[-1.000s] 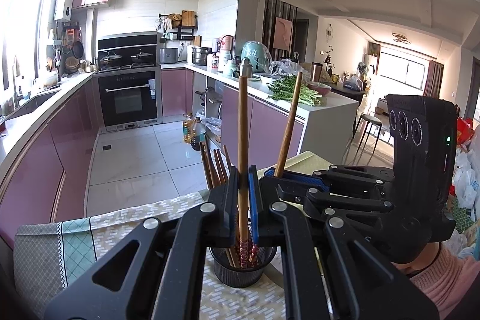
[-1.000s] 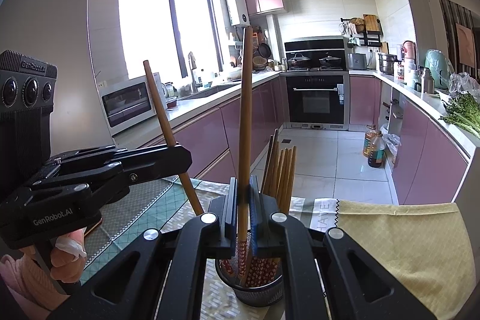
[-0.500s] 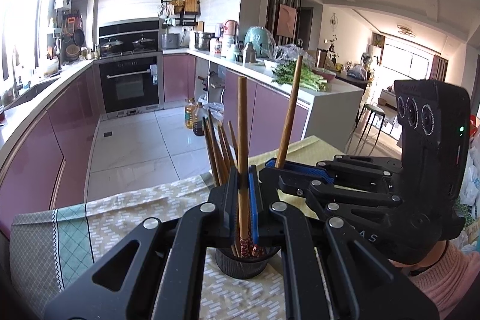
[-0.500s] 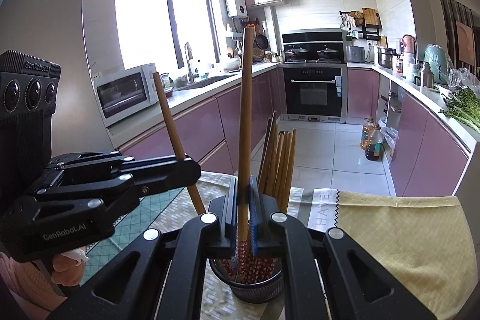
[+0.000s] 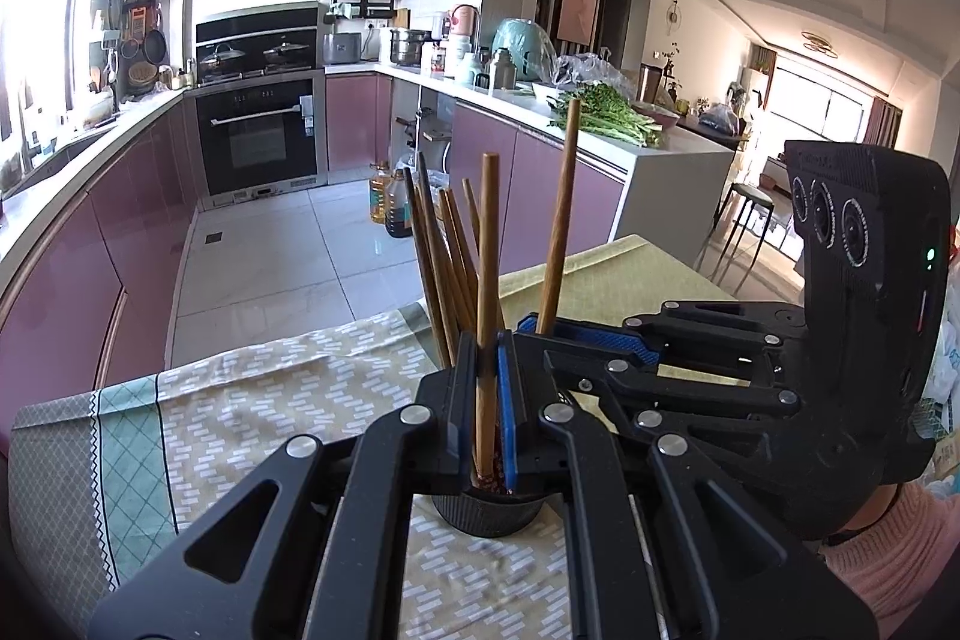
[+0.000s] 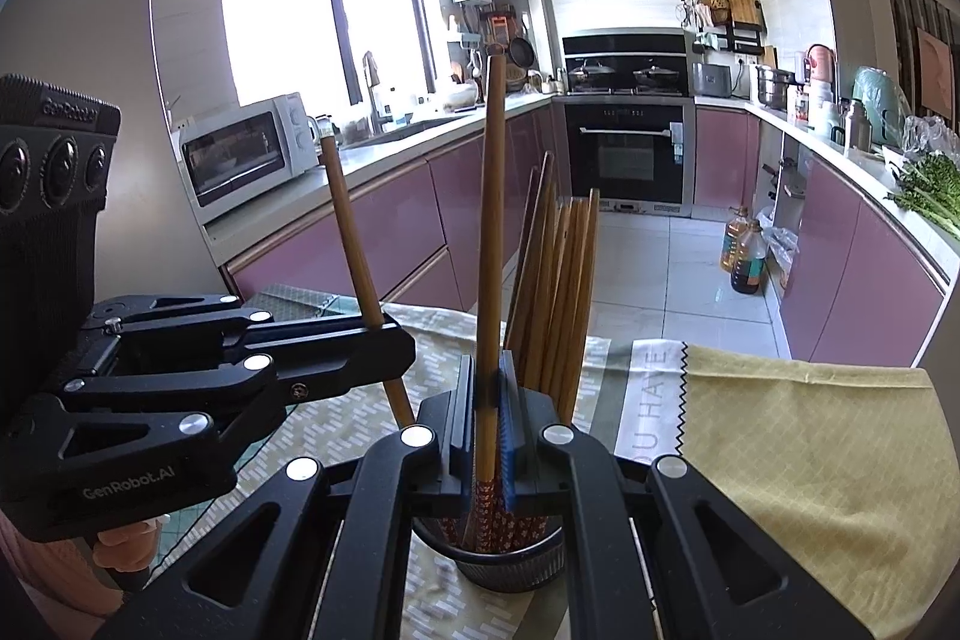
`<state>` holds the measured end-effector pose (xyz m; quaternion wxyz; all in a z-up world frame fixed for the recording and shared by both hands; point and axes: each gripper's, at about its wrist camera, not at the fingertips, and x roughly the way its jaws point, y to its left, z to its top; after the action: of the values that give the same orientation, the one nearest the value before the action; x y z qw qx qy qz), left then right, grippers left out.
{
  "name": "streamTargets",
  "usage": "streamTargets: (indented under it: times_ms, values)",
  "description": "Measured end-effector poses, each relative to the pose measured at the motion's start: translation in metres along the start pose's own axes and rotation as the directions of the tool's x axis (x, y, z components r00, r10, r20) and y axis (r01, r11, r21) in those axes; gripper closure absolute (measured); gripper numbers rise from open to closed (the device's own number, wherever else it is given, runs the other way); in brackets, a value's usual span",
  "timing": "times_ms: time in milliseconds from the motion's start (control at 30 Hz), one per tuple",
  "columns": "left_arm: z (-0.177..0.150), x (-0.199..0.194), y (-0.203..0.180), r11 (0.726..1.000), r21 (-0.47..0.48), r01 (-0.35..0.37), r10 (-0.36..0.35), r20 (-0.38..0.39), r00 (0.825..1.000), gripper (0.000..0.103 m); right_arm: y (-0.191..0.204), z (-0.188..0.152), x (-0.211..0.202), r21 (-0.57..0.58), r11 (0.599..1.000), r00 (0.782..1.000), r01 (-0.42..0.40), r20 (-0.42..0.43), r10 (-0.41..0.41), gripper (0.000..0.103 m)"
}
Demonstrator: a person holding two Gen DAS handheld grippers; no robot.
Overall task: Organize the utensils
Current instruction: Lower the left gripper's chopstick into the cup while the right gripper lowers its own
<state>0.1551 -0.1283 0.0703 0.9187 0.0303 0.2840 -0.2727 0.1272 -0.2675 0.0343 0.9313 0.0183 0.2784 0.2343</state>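
Observation:
A dark round holder (image 5: pixel 489 511) stands on the patterned tablecloth, also in the right wrist view (image 6: pixel 510 559), with several wooden chopsticks (image 6: pixel 558 292) upright in it. My left gripper (image 5: pixel 489 400) is shut on one chopstick (image 5: pixel 487 280), its patterned tip inside the holder. My right gripper (image 6: pixel 489 424) is shut on another chopstick (image 6: pixel 492 220), its tip also in the holder. Each gripper shows in the other's view, the right (image 5: pixel 588 340) and the left (image 6: pixel 384 340).
The table carries a green-and-beige cloth (image 5: pixel 270 412) and a yellow cloth (image 6: pixel 810 460). Beyond the table edge is the kitchen floor with oil bottles (image 6: pixel 744 256), purple cabinets and an oven (image 6: pixel 624 160). Greens (image 5: pixel 606 118) lie on the counter.
Both grippers have lowered their chopsticks further toward the holder, so the sticks stand shorter above the jaws. The holder sits closer under the fingers.

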Motion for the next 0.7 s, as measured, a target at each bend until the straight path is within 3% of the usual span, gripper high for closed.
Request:
streamTargets:
  times_ms: [700]
  values:
    - [0.000,0.034,0.015,0.999,-0.031,-0.028,0.026,-0.055,0.998,0.095,-0.007,-0.003,0.022,0.050,0.999,0.998,0.010,-0.060,-0.007,0.096]
